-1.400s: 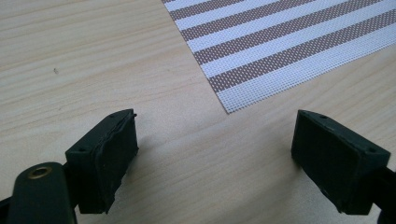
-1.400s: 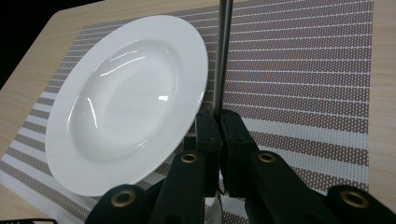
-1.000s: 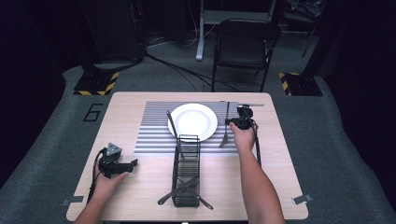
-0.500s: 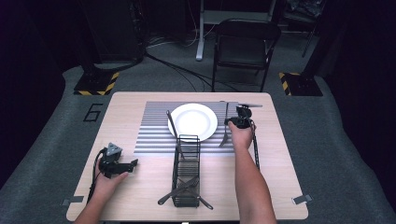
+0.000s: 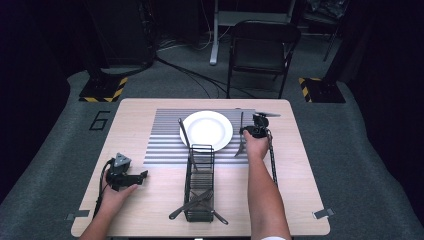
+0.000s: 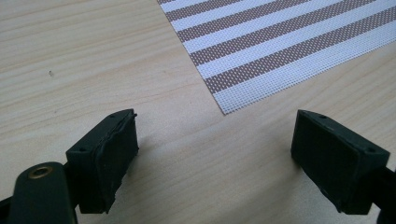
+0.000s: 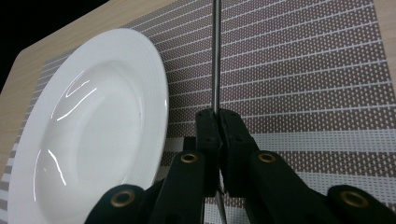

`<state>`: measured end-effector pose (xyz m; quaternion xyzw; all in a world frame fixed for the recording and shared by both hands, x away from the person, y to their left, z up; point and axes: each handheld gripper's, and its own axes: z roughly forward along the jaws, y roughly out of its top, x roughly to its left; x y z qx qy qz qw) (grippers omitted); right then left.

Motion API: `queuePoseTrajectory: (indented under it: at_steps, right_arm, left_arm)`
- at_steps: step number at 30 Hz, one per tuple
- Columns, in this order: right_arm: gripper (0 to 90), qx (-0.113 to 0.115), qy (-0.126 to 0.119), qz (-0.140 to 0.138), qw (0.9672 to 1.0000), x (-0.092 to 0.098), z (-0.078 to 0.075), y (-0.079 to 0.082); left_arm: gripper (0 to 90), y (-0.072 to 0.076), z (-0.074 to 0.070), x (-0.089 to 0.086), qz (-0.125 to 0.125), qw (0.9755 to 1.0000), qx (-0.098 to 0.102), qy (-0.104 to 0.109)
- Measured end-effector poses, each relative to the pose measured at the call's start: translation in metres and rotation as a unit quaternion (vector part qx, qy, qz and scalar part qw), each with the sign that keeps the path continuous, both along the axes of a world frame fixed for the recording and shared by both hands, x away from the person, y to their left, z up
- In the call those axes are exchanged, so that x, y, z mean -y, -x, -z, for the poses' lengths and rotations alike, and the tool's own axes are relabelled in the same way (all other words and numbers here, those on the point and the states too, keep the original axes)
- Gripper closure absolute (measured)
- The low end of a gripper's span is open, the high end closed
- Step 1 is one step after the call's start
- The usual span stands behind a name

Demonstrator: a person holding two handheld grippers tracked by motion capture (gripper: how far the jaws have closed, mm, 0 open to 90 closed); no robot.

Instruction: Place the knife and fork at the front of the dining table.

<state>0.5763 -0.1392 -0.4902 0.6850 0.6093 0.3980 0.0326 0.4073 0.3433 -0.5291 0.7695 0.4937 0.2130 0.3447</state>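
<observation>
A white plate (image 5: 206, 130) (image 7: 88, 140) sits on a brown and white striped placemat (image 5: 162, 142) (image 7: 303, 70). Just right of the plate, my right gripper (image 5: 245, 133) (image 7: 217, 116) is shut on a thin steel utensil (image 5: 241, 120) (image 7: 215, 51), whose shaft runs away from the jaws low over the mat. Another utensil (image 5: 183, 131) lies along the plate's left side. My left gripper (image 5: 141, 176) (image 6: 215, 149) rests open on the bare wood near the table's left front, close to the mat's corner (image 6: 224, 109), with nothing between its jaws.
A black wire caddy (image 5: 200, 182) stands at the table's front middle with several utensils in it, some sticking out at the bottom. A dark folding chair (image 5: 262, 47) stands beyond the table's far edge. Bare wood (image 5: 300, 170) lies to the right of my right forearm.
</observation>
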Motion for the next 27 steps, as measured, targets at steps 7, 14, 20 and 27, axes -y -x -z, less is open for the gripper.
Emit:
queuePoseTrajectory:
  at_steps: [7,14,20,27]
  right_arm:
    - [87.7,-0.005,-0.008,0.015,0.9998,0.001,0.007,-0.003]
    - [87.8,-0.015,-0.012,0.028,0.9994,-0.001,0.016,-0.007]
    - [87.8,-0.023,-0.002,0.036,0.9991,0.002,0.022,-0.006]
    - [87.6,-0.033,-0.009,0.052,0.9980,0.001,0.020,-0.005]
  left_arm:
    - [14.6,0.000,0.000,0.000,0.000,1.0000,0.000,0.000]
    - [14.6,0.000,0.000,0.000,0.001,1.0000,-0.001,0.000]
    - [14.7,0.000,0.000,0.000,0.004,1.0000,0.002,0.000]
    - [14.6,0.000,0.000,0.000,0.004,1.0000,0.002,0.000]
